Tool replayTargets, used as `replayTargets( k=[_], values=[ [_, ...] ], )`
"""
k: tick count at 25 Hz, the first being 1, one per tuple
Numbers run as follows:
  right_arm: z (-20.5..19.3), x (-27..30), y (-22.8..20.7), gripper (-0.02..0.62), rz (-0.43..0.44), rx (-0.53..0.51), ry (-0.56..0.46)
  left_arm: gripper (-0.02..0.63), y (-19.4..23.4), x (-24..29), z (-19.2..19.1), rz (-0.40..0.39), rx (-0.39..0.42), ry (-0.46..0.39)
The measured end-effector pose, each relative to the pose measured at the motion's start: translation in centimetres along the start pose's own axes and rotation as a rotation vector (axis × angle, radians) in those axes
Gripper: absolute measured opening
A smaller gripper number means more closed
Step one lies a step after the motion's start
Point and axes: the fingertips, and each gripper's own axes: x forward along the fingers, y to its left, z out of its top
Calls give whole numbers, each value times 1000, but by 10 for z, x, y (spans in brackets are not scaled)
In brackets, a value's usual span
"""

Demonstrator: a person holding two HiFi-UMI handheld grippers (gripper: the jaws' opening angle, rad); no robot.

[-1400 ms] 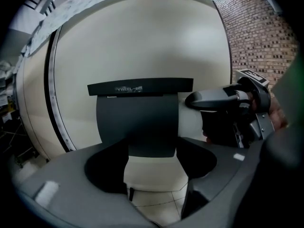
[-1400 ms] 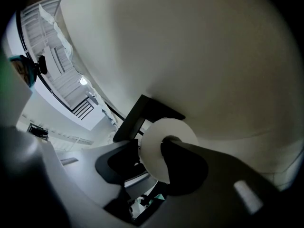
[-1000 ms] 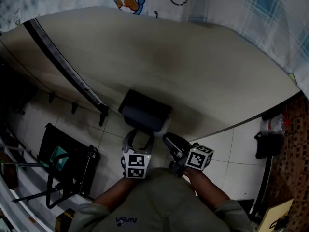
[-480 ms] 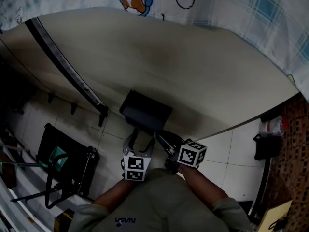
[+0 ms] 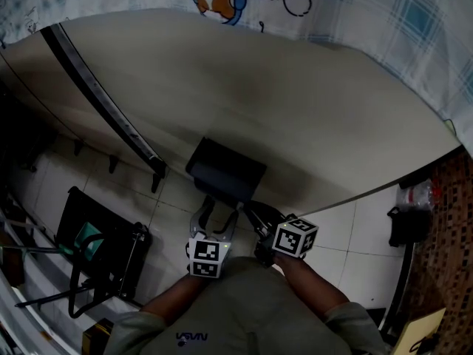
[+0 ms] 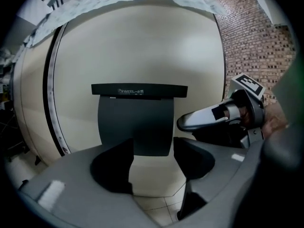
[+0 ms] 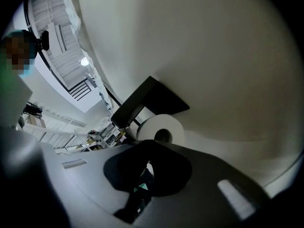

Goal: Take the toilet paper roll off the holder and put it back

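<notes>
Ahead of both grippers the cream curved wall [image 5: 310, 102] fills most of what you see, and the black toilet paper holder [image 6: 138, 120] is mounted on it, its flat cover hanging down over the front.

From your left gripper [image 6: 152, 153] the holder sits straight ahead and slightly above, framed in the gap between the jaws. Those jaws stand wide apart, have just been closing a little, and nothing is between them. The cover hides the roll from that side.

Your right gripper [image 6: 186, 122] comes in from the holder's right end, and there the toilet paper roll [image 7: 161, 128] shows just beyond and above its tips, under the cover. It is white, fairly full, with its dark core hole facing you. So its long axis runs along the wall and points roughly back at the right gripper, which is the nearer one. Its jaws have just been closing and are now together, with nothing seen caught between them. I judge you would need to part them again before taking the roll.
</notes>
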Motion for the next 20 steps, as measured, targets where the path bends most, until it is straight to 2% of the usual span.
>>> replayTargets(
  k=[7,20],
  values=[
    [-4,6,0,0,-1,-44,27,212,-1,-2,3,-5,-13,-15],
    [-1,22,8,0,3,-98,60,193,9,-10,7,27,-40,-49]
  ],
)
